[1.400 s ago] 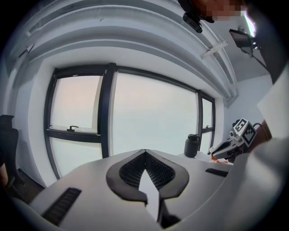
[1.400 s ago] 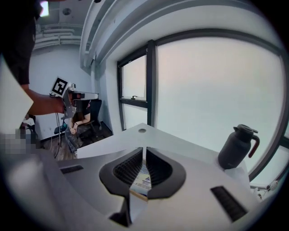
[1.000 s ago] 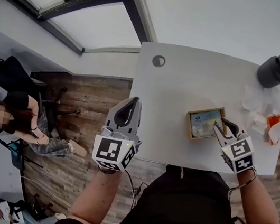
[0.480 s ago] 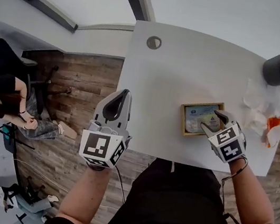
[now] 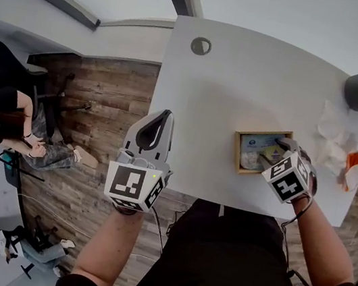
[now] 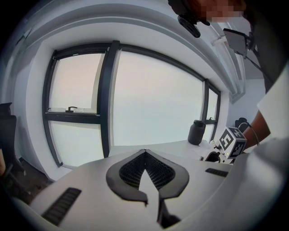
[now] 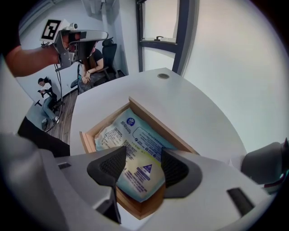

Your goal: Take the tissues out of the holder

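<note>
Plainly, in the head view the wooden holder (image 5: pixel 237 152) sat near the near edge of the white tabletop (image 5: pixel 244 82), with the tissue pack (image 5: pixel 255 145) lying flat inside it. The right tongs (image 5: pixel 272 152) pointed steeply down over the holder's right end. The left tongs (image 5: pixel 163 114) hung off the tabletop's left edge, over the wooden floor (image 5: pixel 102 112) and well apart from the holder. The right hand was therefore much the nearer to the pack.

In the left gripper view, the left tongs (image 6: pixel 145 153) were closed tip to tip with nothing between them. They pointed towards the windows, not at the holder. A dark cylinder (image 6: pixel 197 132) stood at the tabletop's far right.

In the right gripper view, the right tongs (image 7: pixel 143 169) had just been opening and stood wide apart. The tissue pack (image 7: pixel 135 144) lay directly below and between the two jaws, but neither pad pressed on it. Nothing was gripped yet. The pack's long axis ran away from the tongs, from its near end under the jaws to its far end by the holder's (image 7: pixel 153 119) far left corner. The jaws thus straddled its near end across its width. By my reading, the coming move needed the right tongs to sink straight down onto that end, close across the pack, and lift it clear of the wooden rim.
</note>
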Demonstrator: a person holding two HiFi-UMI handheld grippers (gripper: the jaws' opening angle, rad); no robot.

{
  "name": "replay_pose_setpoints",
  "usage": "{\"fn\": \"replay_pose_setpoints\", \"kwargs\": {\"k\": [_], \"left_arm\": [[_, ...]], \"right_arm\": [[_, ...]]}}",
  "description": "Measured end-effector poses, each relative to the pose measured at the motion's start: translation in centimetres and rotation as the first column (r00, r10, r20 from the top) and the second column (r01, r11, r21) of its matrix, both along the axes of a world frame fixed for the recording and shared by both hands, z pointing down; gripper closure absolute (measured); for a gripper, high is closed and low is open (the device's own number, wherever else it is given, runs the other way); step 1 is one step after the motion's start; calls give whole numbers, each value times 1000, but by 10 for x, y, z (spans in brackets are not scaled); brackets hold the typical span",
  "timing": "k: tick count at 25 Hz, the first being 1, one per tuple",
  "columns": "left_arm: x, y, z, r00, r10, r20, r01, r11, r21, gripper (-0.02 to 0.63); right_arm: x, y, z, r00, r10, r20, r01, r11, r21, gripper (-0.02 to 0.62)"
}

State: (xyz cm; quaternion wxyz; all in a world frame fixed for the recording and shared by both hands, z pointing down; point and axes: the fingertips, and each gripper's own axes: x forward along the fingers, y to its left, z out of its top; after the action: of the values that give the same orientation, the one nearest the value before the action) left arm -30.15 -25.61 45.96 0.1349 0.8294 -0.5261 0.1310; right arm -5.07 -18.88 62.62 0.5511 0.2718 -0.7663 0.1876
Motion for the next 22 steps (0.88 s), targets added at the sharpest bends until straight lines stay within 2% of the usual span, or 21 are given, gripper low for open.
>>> {"fn": "replay_pose_setpoints", "kwargs": {"k": [5,13,18,20,22], "left_arm": [[-5,-3,8,1000,-9,-2,9,1000,-15,603],[-15,-4,22,999,-37,-16,37,999,-32,603],[-20,-1,27,998,-51,-24,50,998,-44,603],[-21,1,27,998,-51,-24,50,998,-45,603],[-21,4,28,998,-51,-21,50,998,-45,603]], "right_arm": [[-3,-1,9,998,-36,-59,34,999,-36,354],[-5,-2,15,989,-86,-121,81,996,-43,358],[-9,-3,17,980,-124,-159,124,992,-8,467],[-7,-4,17,974,-143,-174,146,989,6,538],[-5,-4,17,973,-153,-173,157,988,9,565]]}}
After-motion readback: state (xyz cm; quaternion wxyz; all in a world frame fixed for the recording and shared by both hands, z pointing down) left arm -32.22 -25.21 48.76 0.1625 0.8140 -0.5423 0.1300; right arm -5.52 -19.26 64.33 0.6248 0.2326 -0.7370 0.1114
